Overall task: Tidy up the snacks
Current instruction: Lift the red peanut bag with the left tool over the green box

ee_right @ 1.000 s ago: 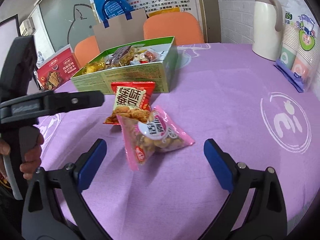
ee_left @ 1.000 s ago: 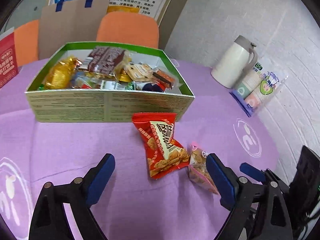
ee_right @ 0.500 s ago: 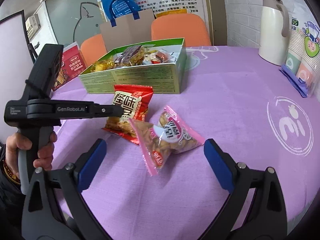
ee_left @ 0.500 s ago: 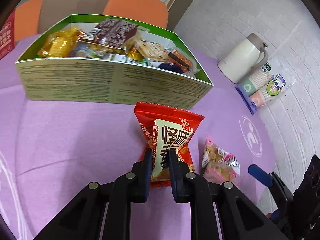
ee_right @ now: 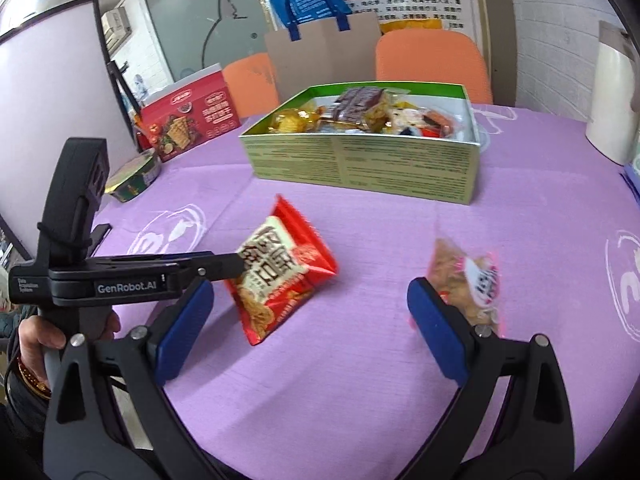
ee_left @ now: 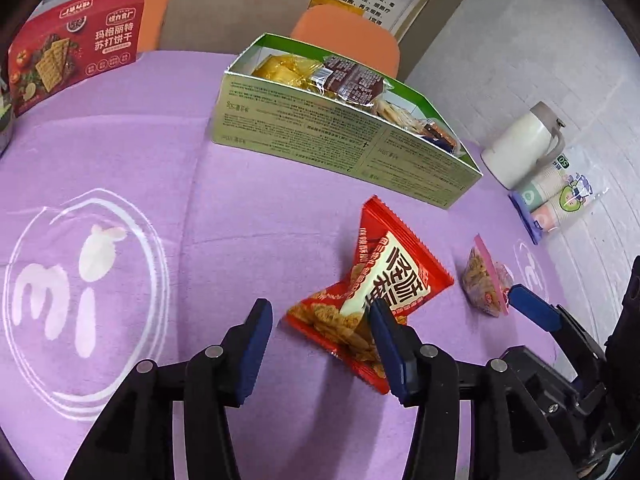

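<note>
Snacks lie out on the purple bench (ee_left: pixel 240 208). The red snack bag (ee_left: pixel 384 280) sits close to the green box (ee_left: pixel 340 136), on the near side of it. From the left wrist camera its long side runs slanted, one corner toward the box and the other end down by the left gripper (ee_left: pixel 320 332). That gripper's jaws are opening. Its right pad sits in front of the bag's lower edge, and I cannot tell if it touches. The gap between the pads shows only purple cloth, so it has hold of nothing.

From the right wrist camera the red bag looks tipped up and blurry, so how it lies is hard to say.

The pink snack bag (ee_right: pixel 472 280) lies to the right of the red one, well apart from it. The right gripper (ee_right: pixel 312 320) is spread wide and holds nothing. Its right pad is just in front of the pink bag, which is blurry too.

The green box is open on top and full of wrapped snacks. The cloth has white round marks (ee_left: pixel 80 280) printed on it. Orange chairs (ee_right: pixel 432 64) stand behind the bench. A red cracker box (ee_left: pixel 76 44) stands at the far left, and a white jug (ee_left: pixel 524 144) and a pack of paper cups (ee_left: pixel 556 204) sit at the right by the wall. A hand (ee_right: pixel 44 332) holds the left gripper's handle. The jug is cut off in the right wrist camera.
</note>
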`<state>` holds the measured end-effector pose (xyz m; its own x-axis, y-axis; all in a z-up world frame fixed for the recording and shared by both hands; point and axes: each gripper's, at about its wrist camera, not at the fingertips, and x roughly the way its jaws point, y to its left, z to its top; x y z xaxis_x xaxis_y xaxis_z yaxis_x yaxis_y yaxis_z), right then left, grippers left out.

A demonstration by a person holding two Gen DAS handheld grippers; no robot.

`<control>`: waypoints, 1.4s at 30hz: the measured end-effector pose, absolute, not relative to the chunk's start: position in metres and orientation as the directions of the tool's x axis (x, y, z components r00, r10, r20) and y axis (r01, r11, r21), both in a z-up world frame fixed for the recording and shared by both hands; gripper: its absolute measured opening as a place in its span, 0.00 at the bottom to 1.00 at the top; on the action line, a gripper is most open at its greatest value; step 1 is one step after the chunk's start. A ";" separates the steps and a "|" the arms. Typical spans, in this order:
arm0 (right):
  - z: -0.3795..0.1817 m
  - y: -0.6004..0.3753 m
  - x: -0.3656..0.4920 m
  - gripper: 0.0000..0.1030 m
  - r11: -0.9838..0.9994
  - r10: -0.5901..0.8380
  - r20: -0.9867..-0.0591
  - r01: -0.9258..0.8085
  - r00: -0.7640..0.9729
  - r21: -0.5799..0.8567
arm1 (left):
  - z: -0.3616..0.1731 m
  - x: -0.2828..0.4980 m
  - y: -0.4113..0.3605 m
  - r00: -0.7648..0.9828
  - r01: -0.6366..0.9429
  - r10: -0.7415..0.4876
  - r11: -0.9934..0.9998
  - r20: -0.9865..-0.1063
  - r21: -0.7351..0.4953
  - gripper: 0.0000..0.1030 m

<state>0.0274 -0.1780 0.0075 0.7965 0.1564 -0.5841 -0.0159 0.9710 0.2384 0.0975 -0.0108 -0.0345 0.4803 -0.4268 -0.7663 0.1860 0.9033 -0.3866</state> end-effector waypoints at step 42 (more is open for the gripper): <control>-0.039 -0.146 0.063 0.49 0.959 0.218 -0.618 -0.047 0.755 0.279 | -0.045 0.118 -0.030 0.361 0.318 -0.564 0.823 -0.743 -0.470 0.26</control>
